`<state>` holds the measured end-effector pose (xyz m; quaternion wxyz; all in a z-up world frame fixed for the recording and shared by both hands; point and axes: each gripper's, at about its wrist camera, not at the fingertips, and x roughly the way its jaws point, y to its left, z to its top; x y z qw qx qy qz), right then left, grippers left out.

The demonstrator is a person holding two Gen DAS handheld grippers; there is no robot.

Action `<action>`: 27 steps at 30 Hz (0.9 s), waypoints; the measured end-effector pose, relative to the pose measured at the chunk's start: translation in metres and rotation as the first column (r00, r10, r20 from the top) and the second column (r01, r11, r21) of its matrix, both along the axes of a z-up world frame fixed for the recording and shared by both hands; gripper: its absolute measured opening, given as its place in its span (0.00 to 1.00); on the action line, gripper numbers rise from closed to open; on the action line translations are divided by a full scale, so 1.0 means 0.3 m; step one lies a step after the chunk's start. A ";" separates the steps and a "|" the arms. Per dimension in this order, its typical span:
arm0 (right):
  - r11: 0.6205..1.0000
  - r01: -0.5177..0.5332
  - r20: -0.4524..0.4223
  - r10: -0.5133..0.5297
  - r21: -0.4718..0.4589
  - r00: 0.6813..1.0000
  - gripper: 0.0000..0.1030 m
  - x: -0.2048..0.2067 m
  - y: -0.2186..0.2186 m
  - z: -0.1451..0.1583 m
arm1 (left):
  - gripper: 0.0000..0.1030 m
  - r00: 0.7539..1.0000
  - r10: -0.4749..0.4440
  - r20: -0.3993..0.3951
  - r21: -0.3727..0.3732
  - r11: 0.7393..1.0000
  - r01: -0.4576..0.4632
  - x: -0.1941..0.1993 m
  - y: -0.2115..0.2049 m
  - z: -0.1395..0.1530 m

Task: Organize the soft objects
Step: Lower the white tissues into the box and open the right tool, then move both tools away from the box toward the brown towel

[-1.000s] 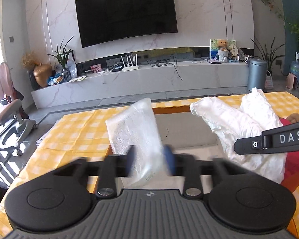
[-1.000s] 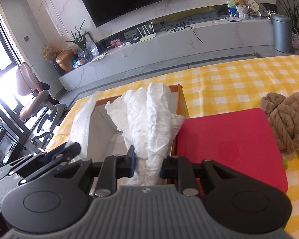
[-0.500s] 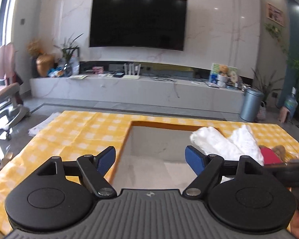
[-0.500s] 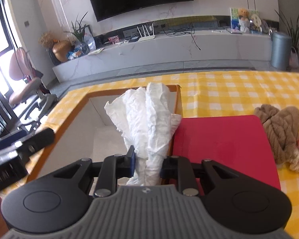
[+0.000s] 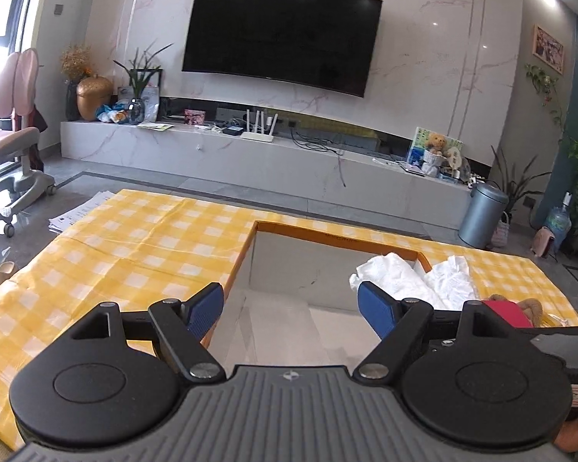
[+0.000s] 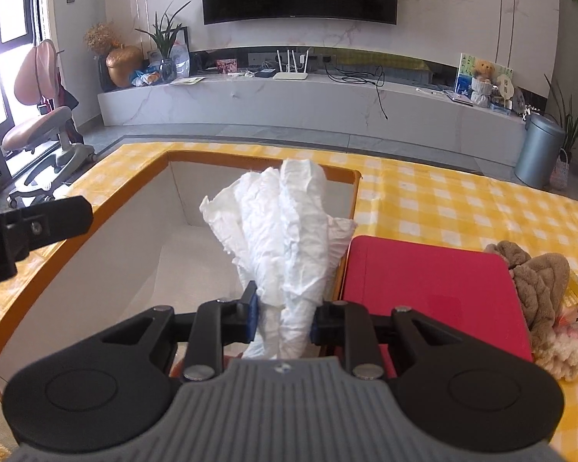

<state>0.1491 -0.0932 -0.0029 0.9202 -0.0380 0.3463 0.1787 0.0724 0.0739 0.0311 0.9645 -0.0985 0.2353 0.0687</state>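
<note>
Left tongs (image 5: pixel 291 310) are spread wide, jaws having just been opening, with nothing seen between the blue pads; they are held over the near edge of the open orange-rimmed box with white inner walls (image 5: pixel 339 239). Right tongs (image 6: pixel 283 317) are clamped on a crumpled white paper-like soft bundle (image 6: pixel 289 238), gripped low, its top standing up over the box's right side beside the flat red pad (image 6: pixel 431 288).

The step in hand is judged to be dropping the bundle into the box. Bundle should be carried clear of the right rim, towards the box middle, and lowered before release, so it is not left draped over the edge. Grip should be eased off only once the bundle's bulk is below rim level. Left tongs are best kept off to the side so the descent is not blocked.

A brown knitted plush item (image 6: pixel 535 285) remains on the yellow checked desk cloth (image 6: pixel 462 208), likely next.
</note>
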 end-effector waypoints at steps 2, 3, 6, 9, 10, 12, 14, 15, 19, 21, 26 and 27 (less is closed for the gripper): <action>1.000 -0.003 -0.003 0.003 0.001 1.000 0.24 -0.004 0.015 0.004 | 0.90 1.000 0.009 0.004 -0.005 1.000 -0.009 -0.002 0.005 0.001; 1.000 -0.006 -0.005 0.006 0.007 1.000 0.28 -0.003 0.013 0.005 | 0.90 1.000 0.007 0.004 -0.010 1.000 -0.007 -0.003 0.006 0.001; 0.998 -0.022 -0.023 0.024 0.060 0.999 0.43 0.000 0.007 0.010 | 0.90 1.000 0.004 0.000 -0.021 1.000 -0.004 -0.004 0.008 0.000; 0.996 -0.044 -0.014 0.045 0.082 0.999 0.62 -0.010 0.013 0.017 | 0.90 1.000 0.002 -0.002 -0.022 1.000 -0.002 -0.002 0.005 0.000; 0.995 -0.055 0.002 0.055 0.081 0.998 0.68 -0.019 0.016 0.023 | 0.90 1.000 0.001 -0.002 -0.023 1.000 -0.001 -0.002 0.005 0.001; 0.996 -0.066 0.042 0.063 0.064 0.997 0.75 -0.034 0.024 0.033 | 0.90 1.000 -0.002 0.000 -0.025 1.000 0.002 -0.002 0.003 0.003; 0.998 -0.042 0.097 0.038 0.040 0.995 0.82 -0.049 0.024 0.045 | 0.90 1.000 -0.005 0.005 -0.026 1.000 0.005 -0.005 0.001 0.005; 0.999 -0.022 0.133 0.017 0.037 0.991 0.88 -0.055 0.019 0.051 | 0.90 1.000 -0.006 0.008 -0.027 1.000 0.006 -0.006 0.000 0.007; 0.998 -0.005 0.189 -0.007 0.064 0.982 0.95 -0.062 -0.018 0.079 | 0.90 1.000 -0.005 0.022 -0.028 1.000 0.006 -0.014 -0.004 0.019; 0.995 0.007 0.195 -0.026 0.098 0.980 0.97 -0.063 -0.039 0.087 | 0.91 1.000 -0.013 0.029 -0.035 0.999 0.014 -0.019 -0.005 0.025; 0.991 0.050 0.211 -0.075 0.126 0.975 0.97 -0.076 -0.068 0.102 | 0.91 0.998 -0.051 0.036 -0.054 0.997 0.053 -0.033 -0.009 0.041; 0.990 0.048 0.207 -0.076 0.135 0.975 0.97 -0.079 -0.067 0.104 | 0.91 0.998 -0.045 0.044 -0.047 0.998 0.047 -0.039 -0.012 0.047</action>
